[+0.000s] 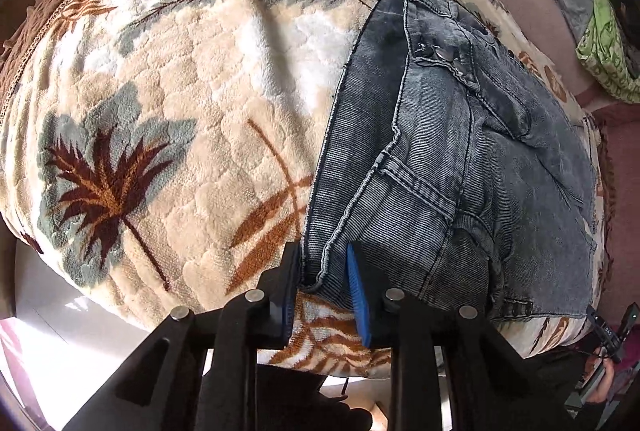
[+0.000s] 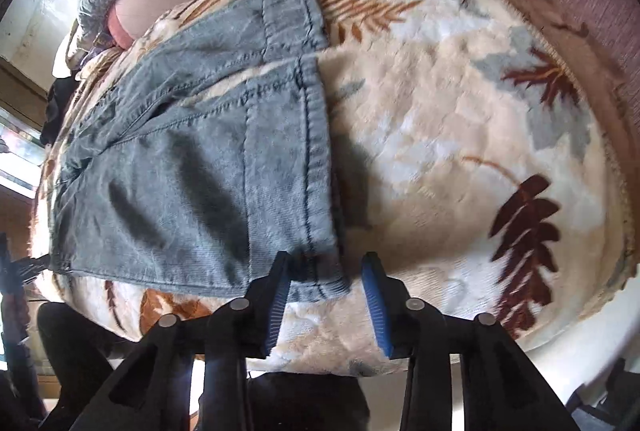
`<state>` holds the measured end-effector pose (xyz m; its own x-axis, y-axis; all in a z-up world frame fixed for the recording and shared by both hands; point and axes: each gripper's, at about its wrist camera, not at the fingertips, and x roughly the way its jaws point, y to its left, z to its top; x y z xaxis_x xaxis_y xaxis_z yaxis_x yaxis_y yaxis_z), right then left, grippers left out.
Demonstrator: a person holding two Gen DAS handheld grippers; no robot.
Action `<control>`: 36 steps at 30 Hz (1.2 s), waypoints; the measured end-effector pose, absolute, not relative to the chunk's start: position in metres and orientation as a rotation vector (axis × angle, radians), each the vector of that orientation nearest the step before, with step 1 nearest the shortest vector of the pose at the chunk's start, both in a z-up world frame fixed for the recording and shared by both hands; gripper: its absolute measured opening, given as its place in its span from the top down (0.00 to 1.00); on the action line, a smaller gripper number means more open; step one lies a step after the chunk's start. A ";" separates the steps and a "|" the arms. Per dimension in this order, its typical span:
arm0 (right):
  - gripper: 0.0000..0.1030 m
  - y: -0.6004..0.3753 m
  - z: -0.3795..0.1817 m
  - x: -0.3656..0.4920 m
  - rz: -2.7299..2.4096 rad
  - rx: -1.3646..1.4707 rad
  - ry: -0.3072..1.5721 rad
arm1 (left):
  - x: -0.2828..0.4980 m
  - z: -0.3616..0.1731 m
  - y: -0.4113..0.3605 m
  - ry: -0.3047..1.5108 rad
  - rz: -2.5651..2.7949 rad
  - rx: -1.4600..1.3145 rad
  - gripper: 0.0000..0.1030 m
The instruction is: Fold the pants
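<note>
**Inspector A:** Where are the pants?

**Inspector B:** The grey-blue denim pants [image 1: 460, 151] lie flat on a cream leaf-patterned blanket [image 1: 180, 111], folded, waistband at one end and leg hems at the other.

**Inspector A:** Left tongs?

**Inspector B:** The left tongs [image 1: 320, 291] straddle the waistband corner; whether the pads press the cloth, I cannot tell.

**Inspector A:** Right tongs?

**Inspector B:** The right tongs [image 2: 326, 295] are released: hem corner between the pads, a gap showing on the right side.

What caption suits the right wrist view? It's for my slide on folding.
Right tongs straddle the hem corner of the grey jeans lying on a leaf-patterned blanket.
</note>
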<state>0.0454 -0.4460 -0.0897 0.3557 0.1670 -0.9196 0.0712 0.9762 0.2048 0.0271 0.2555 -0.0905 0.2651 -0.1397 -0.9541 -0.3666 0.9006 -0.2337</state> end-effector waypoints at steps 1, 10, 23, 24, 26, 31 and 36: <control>0.54 -0.448 -0.082 0.045 0.034 0.211 1.178 | 0.026 -0.088 0.257 1.299 0.164 -0.444 0.74; 0.35 -0.422 -0.072 0.095 0.280 0.452 1.091 | 0.012 -0.083 0.271 1.312 0.199 -0.469 0.74; 0.22 -0.414 -0.020 0.173 0.201 0.373 0.993 | 0.070 0.012 0.242 0.948 0.164 -0.386 0.28; 0.22 -0.416 -0.020 0.188 0.203 0.390 0.981 | 0.090 0.012 0.235 0.938 0.123 -0.390 0.28; 0.22 -0.423 -0.026 0.221 0.191 0.405 0.990 | 0.135 0.002 0.221 0.929 0.062 -0.419 0.28; 0.23 -0.432 -0.054 0.298 0.148 0.388 1.050 | 0.225 -0.036 0.213 0.978 0.037 -0.491 0.28; 0.33 -0.431 -0.083 0.347 0.121 0.331 1.089 | 0.280 -0.051 0.217 1.004 0.041 -0.494 0.29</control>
<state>0.3468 -0.4306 -0.0832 0.4621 0.2576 -0.8486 0.0648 0.9445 0.3220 0.2800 0.2174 -0.0511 0.5460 -0.1902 -0.8159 -0.2556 0.8896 -0.3784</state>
